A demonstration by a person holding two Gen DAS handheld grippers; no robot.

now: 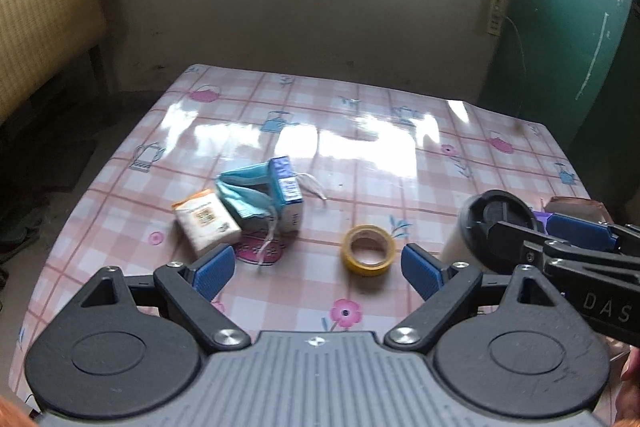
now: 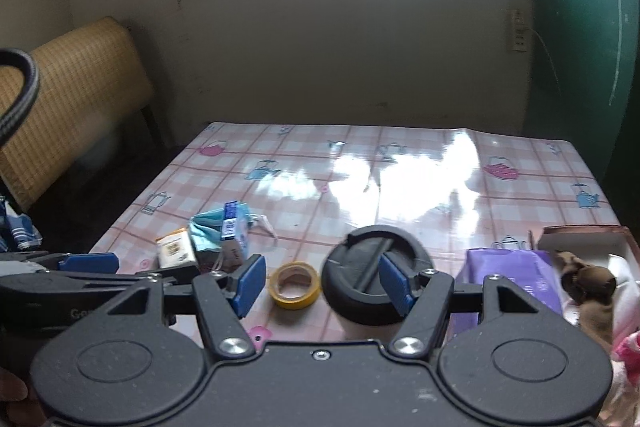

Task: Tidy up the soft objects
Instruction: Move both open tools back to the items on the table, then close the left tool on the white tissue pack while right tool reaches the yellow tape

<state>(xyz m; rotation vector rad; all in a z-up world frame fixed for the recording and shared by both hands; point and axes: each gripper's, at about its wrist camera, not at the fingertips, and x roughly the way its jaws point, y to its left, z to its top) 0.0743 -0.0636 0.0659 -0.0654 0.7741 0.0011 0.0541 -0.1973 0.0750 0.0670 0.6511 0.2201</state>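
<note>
Lying crumpled on the glossy pink-checked tablecloth [image 1: 360, 115], a pleated blue face mask [image 1: 244, 195] is leaning against a small blue carton [image 1: 286, 195], far-left of the left gripper [image 1: 316, 267], whose ribbed jaws are gaping. The right gripper [image 2: 322, 283] is spreading wide above a yellow tape roll [image 2: 295, 285] and black-lidded cup [image 2: 374, 277].

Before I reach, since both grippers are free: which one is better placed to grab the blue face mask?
Left. The face mask lies just ahead of the open left gripper, while the right gripper is over by the black-lidded cup.
</note>
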